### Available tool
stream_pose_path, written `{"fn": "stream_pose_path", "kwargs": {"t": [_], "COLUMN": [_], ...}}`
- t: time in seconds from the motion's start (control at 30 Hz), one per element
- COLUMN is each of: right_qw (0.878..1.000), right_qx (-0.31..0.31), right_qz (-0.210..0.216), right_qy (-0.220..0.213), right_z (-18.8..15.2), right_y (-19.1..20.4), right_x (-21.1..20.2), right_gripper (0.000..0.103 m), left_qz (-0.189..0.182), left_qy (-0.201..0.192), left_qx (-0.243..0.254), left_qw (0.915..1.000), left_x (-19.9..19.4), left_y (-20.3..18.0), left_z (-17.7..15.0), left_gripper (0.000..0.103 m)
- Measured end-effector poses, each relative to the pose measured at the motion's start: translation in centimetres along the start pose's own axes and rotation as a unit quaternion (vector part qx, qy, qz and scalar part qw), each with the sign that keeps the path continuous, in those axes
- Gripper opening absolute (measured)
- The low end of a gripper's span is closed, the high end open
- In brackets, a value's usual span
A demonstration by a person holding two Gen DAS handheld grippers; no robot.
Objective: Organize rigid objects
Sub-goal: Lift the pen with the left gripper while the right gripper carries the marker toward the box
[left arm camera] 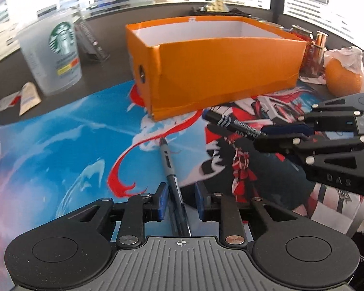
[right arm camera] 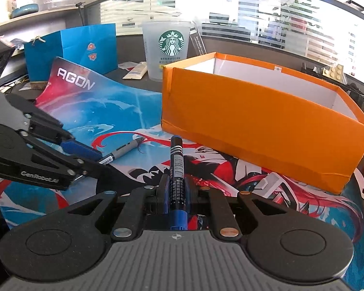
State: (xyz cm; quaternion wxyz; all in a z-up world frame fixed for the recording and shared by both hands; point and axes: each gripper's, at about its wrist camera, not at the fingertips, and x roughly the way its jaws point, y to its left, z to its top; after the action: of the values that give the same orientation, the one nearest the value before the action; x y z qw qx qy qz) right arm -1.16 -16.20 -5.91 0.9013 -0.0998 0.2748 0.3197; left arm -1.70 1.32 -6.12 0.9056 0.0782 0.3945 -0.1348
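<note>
An open orange box (left arm camera: pixel 220 72) with a white inside stands on the printed desk mat (left arm camera: pixel 60 133); it also shows in the right wrist view (right arm camera: pixel 254 126). A grey-and-black pen (left arm camera: pixel 168 167) lies on the mat between the blue pads of my left gripper (left arm camera: pixel 181 201), whose jaws stand apart around it. My right gripper (right arm camera: pixel 176 194) is shut on a blue marker (right arm camera: pixel 177 169), which points toward the box's near wall. In the left wrist view the right gripper (left arm camera: pixel 282 131) and the marker (left arm camera: pixel 233 121) are at the right. In the right wrist view the left gripper (right arm camera: pixel 89 156) and the pen (right arm camera: pixel 123 149) are at the left.
A Starbucks cup (right arm camera: pixel 168 48) stands behind the box's left end. A blue gift bag (right arm camera: pixel 72 48) stands at the far left. An orange (left arm camera: pixel 343 77) under tissue and copper-coloured bottles (left arm camera: pixel 315 48) sit right of the box. Paper sachets (left arm camera: pixel 28 98) lie near the cup.
</note>
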Motion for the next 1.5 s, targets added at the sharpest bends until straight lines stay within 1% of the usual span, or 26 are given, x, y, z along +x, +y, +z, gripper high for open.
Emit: {"fn": "stream_pose_path", "kwargs": {"t": [0.03,0.07,0.2,0.33,0.47,0.77,0.93,1.07,1.33,1.5], "right_qw": [1.000,1.000,1.000,1.000,1.000,0.998,0.997,0.997,0.995,0.993], "right_qx": [0.000,0.000,0.000,0.006,0.007,0.000,-0.007,-0.012,-0.016,-0.012], "right_qz": [0.000,-0.001,-0.006,-0.006,-0.004,-0.020,-0.031,-0.037,-0.050,-0.063], "right_qy": [-0.001,-0.001,-0.009,-0.013,-0.020,-0.051,-0.063,-0.073,-0.090,-0.102], "right_z": [0.0,0.0,0.2,0.2,0.4,1.9,2.8,3.6,5.4,6.8], "right_y": [0.0,0.1,0.0,-0.3,-0.3,-0.5,-0.8,-0.9,-2.1,-3.4], "right_x": [0.0,0.0,-0.4,-0.5,-0.9,-3.0,-3.7,-4.2,-4.7,-4.8], "right_gripper": [0.012,0.012,0.012,0.012,0.012,0.012,0.012,0.012,0.012,0.012], "left_qz": [0.001,0.005,-0.004,0.001,0.006,0.006,0.000,0.002,-0.001,-0.005], "left_qy": [-0.004,-0.008,-0.016,-0.033,-0.060,-0.106,-0.118,-0.131,-0.151,-0.161], "left_qx": [-0.002,-0.007,-0.031,-0.036,-0.036,-0.021,-0.022,-0.015,-0.005,0.004], "left_qw": [1.0000,0.9999,0.9994,0.9988,0.9975,0.9941,0.9928,0.9912,0.9885,0.9870], "left_x": [0.2,0.2,0.0,-1.2,-3.1,-6.0,-6.5,-7.1,-6.8,-6.4], "left_y": [0.0,0.1,0.2,0.4,0.6,0.6,0.7,0.4,0.1,-0.1], "left_z": [0.1,0.1,-0.1,0.1,0.7,3.6,5.3,6.4,8.7,10.8], "left_gripper": [0.008,0.007,0.007,0.007,0.007,0.007,0.007,0.007,0.007,0.007]}}
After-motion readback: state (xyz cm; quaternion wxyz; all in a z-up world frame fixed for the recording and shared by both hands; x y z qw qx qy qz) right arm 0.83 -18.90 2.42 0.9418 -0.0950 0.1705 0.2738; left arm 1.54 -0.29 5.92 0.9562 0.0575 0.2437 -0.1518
